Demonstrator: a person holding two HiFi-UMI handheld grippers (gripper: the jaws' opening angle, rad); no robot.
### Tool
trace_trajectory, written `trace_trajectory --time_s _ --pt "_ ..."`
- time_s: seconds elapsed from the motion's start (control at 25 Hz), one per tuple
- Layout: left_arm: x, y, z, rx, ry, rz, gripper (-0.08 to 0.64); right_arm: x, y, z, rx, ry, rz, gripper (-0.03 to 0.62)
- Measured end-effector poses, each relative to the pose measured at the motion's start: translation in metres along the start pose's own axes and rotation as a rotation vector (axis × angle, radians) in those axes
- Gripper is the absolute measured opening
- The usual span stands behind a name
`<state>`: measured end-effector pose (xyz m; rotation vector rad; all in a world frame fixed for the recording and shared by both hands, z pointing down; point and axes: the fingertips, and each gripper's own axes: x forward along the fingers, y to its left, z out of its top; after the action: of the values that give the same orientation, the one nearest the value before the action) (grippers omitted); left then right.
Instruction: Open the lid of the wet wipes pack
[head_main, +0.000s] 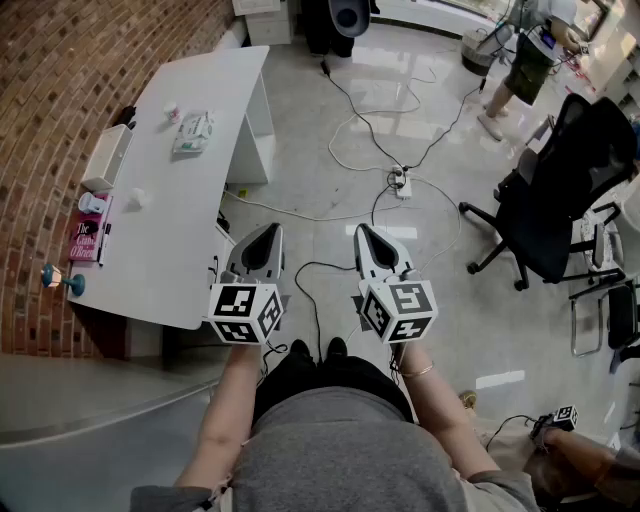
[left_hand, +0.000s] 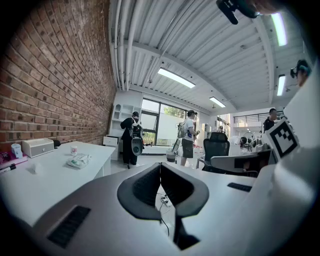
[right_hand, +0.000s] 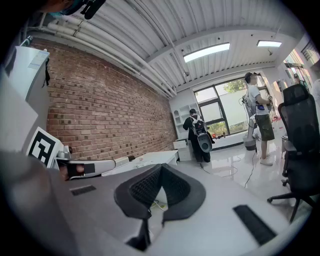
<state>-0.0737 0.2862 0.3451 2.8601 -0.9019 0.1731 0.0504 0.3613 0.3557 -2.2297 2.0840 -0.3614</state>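
Note:
The wet wipes pack (head_main: 193, 132) lies on the white table (head_main: 180, 240) toward its far end; in the left gripper view the pack (left_hand: 79, 160) shows small at the left. My left gripper (head_main: 262, 238) is held in the air off the table's right edge, well short of the pack, jaws shut on nothing. My right gripper (head_main: 365, 238) hangs over the floor beside it, also shut and empty. In the left gripper view the left gripper (left_hand: 160, 166) points level into the room. The right gripper (right_hand: 161, 167) does the same in its own view.
On the table stand a white box (head_main: 106, 158), a small white cup (head_main: 171, 112), a pink book (head_main: 90, 232) and a blue-based object (head_main: 62, 281). Cables and a power strip (head_main: 401, 180) lie on the floor. A black office chair (head_main: 560, 200) stands right. People stand far off (left_hand: 189, 137).

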Motion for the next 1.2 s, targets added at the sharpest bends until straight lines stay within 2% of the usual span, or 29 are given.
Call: trace_trajectory --time_s 0.24,0.72,0.88,1.2 --pt "0.004 -0.007 -0.007 -0.039 0.012 0.000 0.023 -0.007 -0.010 -0.004 0.020 0.021 0.002 0.005" --pt "0.015 -0.024 -0.017 -0.053 0.037 0.009 0.031 -0.019 -0.041 -0.009 0.042 0.025 -0.033 0.006" --pt "0.014 -0.026 -0.018 -0.063 0.038 0.036 0.075 -0.020 -0.045 -0.013 0.029 0.037 -0.024 0.006" --pt "0.007 -0.011 -0.024 -0.063 0.049 0.085 0.108 -0.009 -0.039 -0.023 0.015 0.066 -0.004 0.008"
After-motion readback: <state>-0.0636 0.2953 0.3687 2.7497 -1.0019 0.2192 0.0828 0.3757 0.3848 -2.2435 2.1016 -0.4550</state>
